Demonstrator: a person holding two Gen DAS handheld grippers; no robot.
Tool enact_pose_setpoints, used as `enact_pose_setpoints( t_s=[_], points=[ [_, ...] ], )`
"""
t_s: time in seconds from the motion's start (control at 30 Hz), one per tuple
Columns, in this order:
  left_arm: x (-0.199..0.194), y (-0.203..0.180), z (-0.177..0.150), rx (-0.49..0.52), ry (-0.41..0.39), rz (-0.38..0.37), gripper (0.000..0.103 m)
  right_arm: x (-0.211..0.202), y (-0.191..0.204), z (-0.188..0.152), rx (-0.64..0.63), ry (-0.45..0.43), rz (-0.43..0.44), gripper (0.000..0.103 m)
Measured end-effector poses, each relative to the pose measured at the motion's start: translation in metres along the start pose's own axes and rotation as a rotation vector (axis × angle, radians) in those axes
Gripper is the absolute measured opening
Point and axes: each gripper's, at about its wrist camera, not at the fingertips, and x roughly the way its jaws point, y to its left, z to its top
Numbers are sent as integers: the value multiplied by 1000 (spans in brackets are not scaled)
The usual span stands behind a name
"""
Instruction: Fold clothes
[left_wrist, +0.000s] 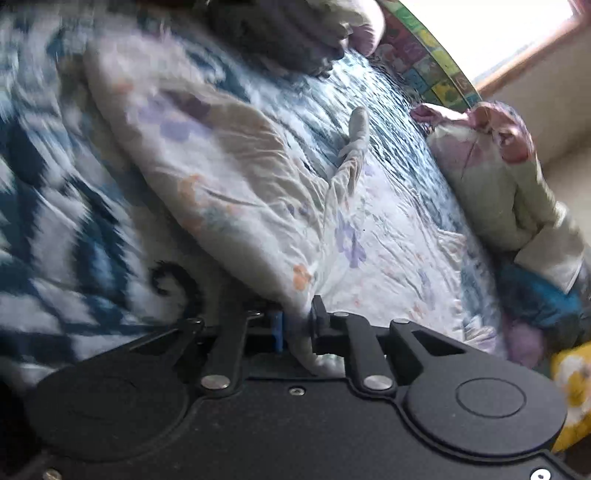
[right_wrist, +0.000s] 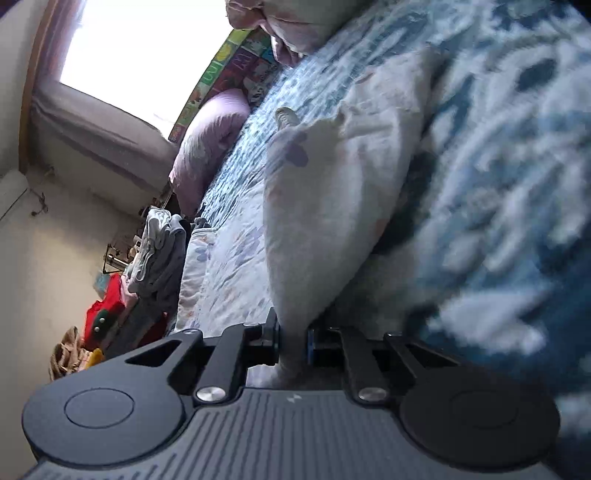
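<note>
The left gripper (left_wrist: 297, 325) was pinched tight on a bunched edge of the pale floral garment (left_wrist: 236, 173), with the cloth squeezed between its two black fingers and a tail of it hanging down toward the gripper body. From that pinch the fabric rose up and away in a wide, wrinkled, partly blurred fold, and a second layer of it lay flat to the right on the blue-and-white patterned bedspread (left_wrist: 70, 229). A narrow strip of the garment reached out across the bedspread toward the colourful headboard panel (left_wrist: 424, 62).

The right gripper (right_wrist: 292, 341) was likewise clamped on a gathered edge of the same floral garment (right_wrist: 325, 206), which passed straight between the fingers and swelled upward just beyond them. The bedspread (right_wrist: 498, 206) filled the area to the right of it. To the left, a lilac pillow (right_wrist: 210, 140) lay near the window (right_wrist: 136, 55), and a heap of grey clothes (right_wrist: 162, 251) sat past the bed's edge
</note>
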Motion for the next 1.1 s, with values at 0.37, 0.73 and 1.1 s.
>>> enact_pose_setpoints(
  t_s=[0.37, 0.73, 1.1],
  points=[
    [-6, 6, -5, 27, 59, -6, 50, -32, -36, 25, 228, -223, 42, 59],
    [12, -38, -34, 532, 146, 226, 63, -3, -55, 83, 180, -268, 11, 47],
    [24, -51, -47, 599, 162, 268, 85, -23, -40, 81, 47, -426, -82, 9]
  ],
)
